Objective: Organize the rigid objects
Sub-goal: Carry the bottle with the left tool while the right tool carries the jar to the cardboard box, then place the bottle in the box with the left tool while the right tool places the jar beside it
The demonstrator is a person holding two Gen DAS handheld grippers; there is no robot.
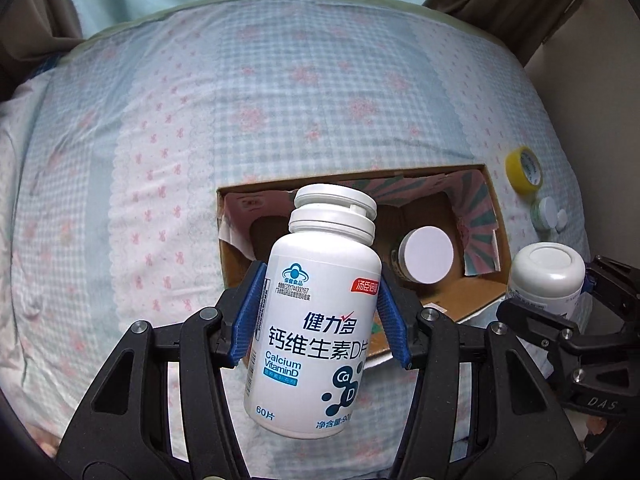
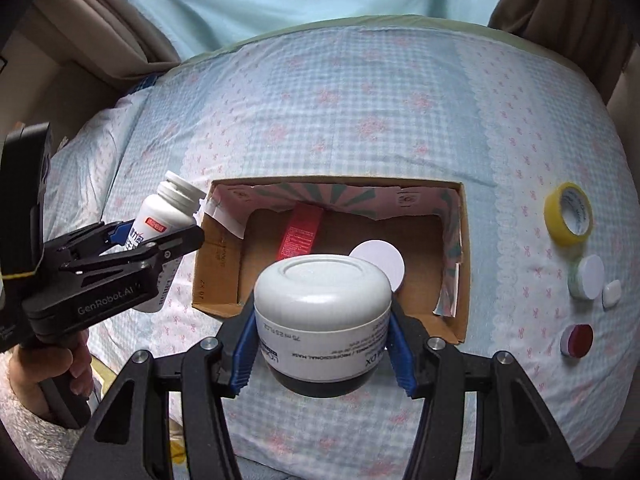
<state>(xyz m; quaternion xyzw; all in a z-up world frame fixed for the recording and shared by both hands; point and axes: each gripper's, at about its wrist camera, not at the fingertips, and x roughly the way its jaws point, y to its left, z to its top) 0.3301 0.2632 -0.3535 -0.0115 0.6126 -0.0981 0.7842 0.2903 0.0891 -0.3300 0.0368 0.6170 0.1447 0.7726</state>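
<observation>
My left gripper (image 1: 322, 312) is shut on a tall white calcium tablet bottle (image 1: 316, 320), held over the near left edge of an open cardboard box (image 1: 502, 216). From the right wrist view the same bottle (image 2: 168, 216) hangs just left of the box (image 2: 218, 264). The blue pads of my right gripper (image 2: 322, 340) are shut on a squat white cream jar (image 2: 324, 312) above the box's near wall. That jar (image 1: 548, 276) shows at the right of the left wrist view. Inside the box lies a white-lidded jar (image 2: 380, 262) and a red packet (image 2: 302, 232).
On the checked bedspread right of the box lie a yellow tape roll (image 2: 568, 214), a small green jar with a white lid (image 2: 588, 278), a small white piece (image 2: 612, 294) and a red-capped pot (image 2: 576, 340). A person's hand (image 2: 76, 364) holds the left gripper's handle.
</observation>
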